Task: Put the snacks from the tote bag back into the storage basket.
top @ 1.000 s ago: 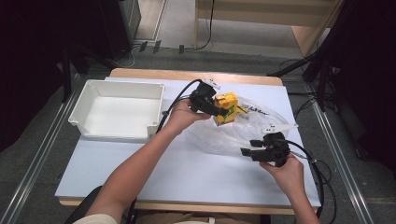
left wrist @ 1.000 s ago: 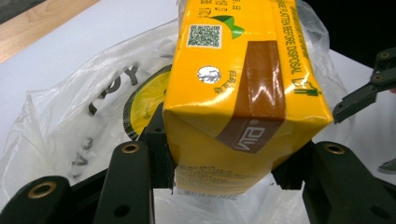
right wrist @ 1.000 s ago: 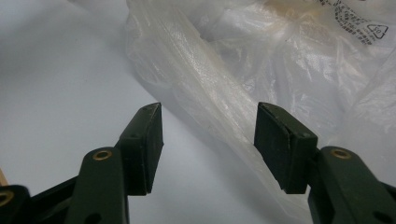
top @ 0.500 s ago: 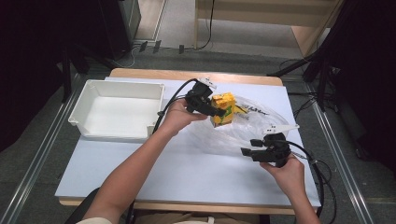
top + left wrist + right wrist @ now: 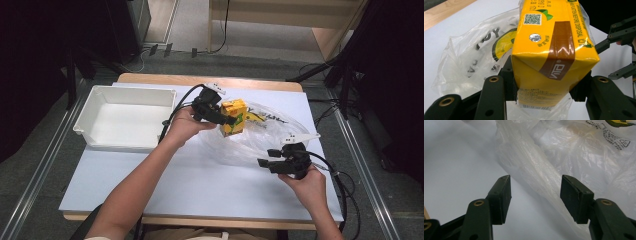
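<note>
The yellow drink carton (image 5: 233, 117) sat pinched between the pads of the left gripper (image 5: 229, 120), and since a moment earlier it had come a little up and toward the white bin (image 5: 95, 107), out of the clear plastic bag (image 5: 260, 140). The right gripper (image 5: 267, 157) stayed put with jaws spread at the bag's edge, gripping nothing. Judging by this, the carton was nearly freed for the bin.
</note>
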### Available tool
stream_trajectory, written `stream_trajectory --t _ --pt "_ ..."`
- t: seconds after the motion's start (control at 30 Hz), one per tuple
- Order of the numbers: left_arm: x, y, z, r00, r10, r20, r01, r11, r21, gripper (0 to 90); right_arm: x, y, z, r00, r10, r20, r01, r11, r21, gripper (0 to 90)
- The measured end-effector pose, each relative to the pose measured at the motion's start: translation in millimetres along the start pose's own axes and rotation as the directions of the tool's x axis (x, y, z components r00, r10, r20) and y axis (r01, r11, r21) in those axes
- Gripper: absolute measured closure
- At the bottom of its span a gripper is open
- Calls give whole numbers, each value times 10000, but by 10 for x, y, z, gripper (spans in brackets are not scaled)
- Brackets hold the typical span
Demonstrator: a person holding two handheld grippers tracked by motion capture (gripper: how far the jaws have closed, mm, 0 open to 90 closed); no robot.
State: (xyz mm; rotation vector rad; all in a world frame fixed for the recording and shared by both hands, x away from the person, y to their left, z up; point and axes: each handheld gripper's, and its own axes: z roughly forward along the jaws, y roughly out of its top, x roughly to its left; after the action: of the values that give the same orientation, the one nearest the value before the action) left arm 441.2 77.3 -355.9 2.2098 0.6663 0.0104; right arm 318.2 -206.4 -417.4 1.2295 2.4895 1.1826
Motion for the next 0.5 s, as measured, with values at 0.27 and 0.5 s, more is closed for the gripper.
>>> stream_trajectory --t 0.27,0.5 --pt "6 -33 -76 10000 -52 -28 52 10000 3 526 7 6 -6 9999 -98 -52 97 9999 -52 435" --pt "18 -46 -179 9998 -142 -123 140 9998 -122 526 5 23 6 9999 -113 -94 112 9999 -60 435"
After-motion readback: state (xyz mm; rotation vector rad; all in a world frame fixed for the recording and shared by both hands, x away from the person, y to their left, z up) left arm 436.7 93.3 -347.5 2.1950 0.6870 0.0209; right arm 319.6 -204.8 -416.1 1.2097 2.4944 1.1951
